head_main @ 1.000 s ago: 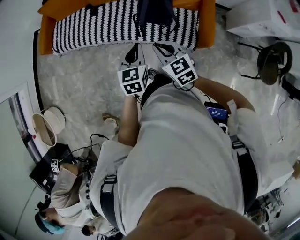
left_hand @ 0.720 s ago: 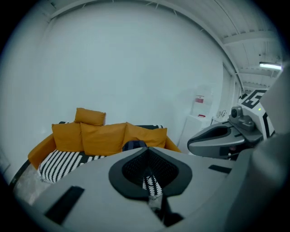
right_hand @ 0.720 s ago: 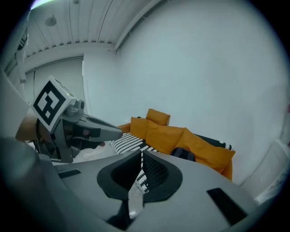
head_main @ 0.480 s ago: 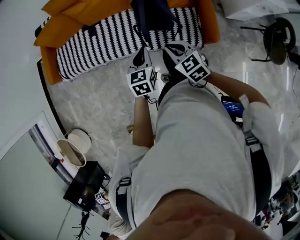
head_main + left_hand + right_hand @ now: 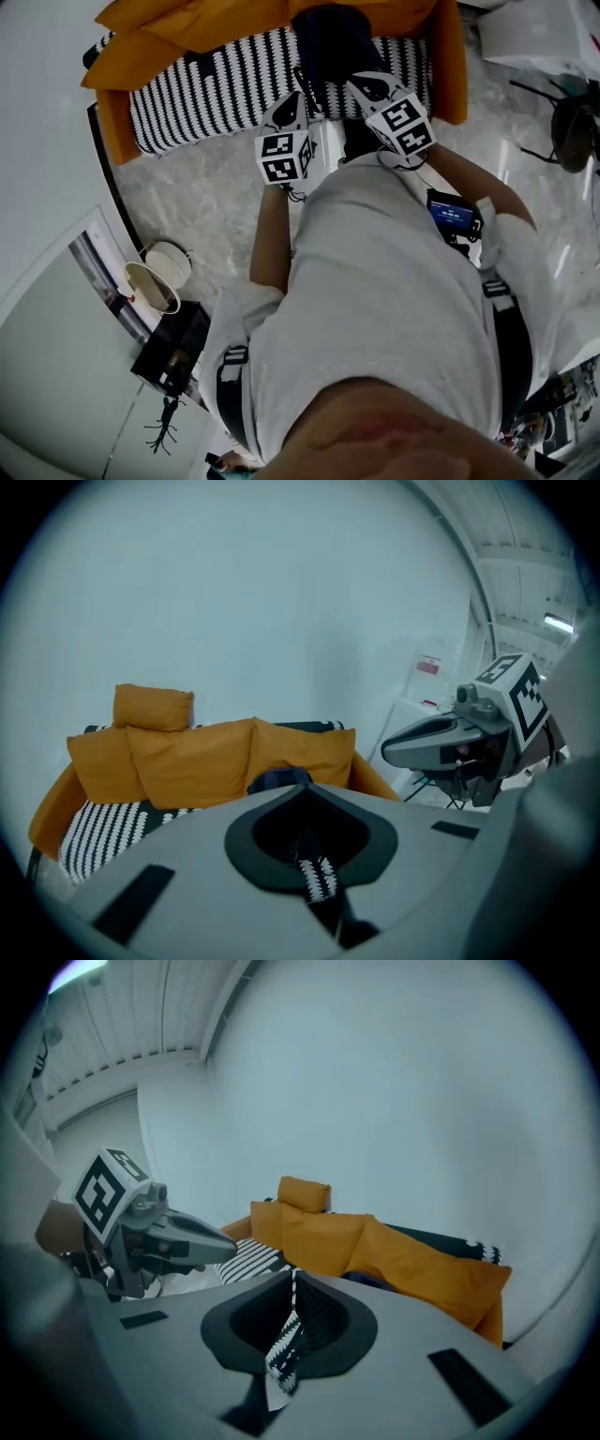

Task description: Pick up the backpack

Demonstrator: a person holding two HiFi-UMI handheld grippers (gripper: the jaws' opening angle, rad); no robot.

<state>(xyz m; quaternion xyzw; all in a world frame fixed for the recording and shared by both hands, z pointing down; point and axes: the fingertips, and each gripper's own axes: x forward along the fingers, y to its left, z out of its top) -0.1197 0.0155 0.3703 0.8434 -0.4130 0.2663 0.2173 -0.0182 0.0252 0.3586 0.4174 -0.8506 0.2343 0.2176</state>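
Note:
A dark navy backpack [image 5: 328, 37] stands on the striped seat of an orange sofa [image 5: 202, 80], against the orange cushions. My left gripper [image 5: 289, 105] is shut and empty, its tip over the seat's front edge just left of the backpack. My right gripper [image 5: 364, 89] is also shut and empty, at the backpack's lower right. In the left gripper view only the backpack's top [image 5: 278, 778] peeks over the closed jaws [image 5: 304, 797], with the right gripper [image 5: 417, 747] alongside. The right gripper view shows a sliver of the backpack [image 5: 370, 1282] past its shut jaws [image 5: 292, 1277], with the left gripper [image 5: 202, 1232] beside them.
A white round basket [image 5: 155, 281] and a black case [image 5: 173, 347] sit on the marble floor at the left. A dark chair [image 5: 572, 131] and a white box [image 5: 534, 37] stand to the sofa's right. A bare wall rises behind the sofa.
Both grippers have moved forward and down toward the sofa and now reach the seat beside the backpack. Both have stayed shut.

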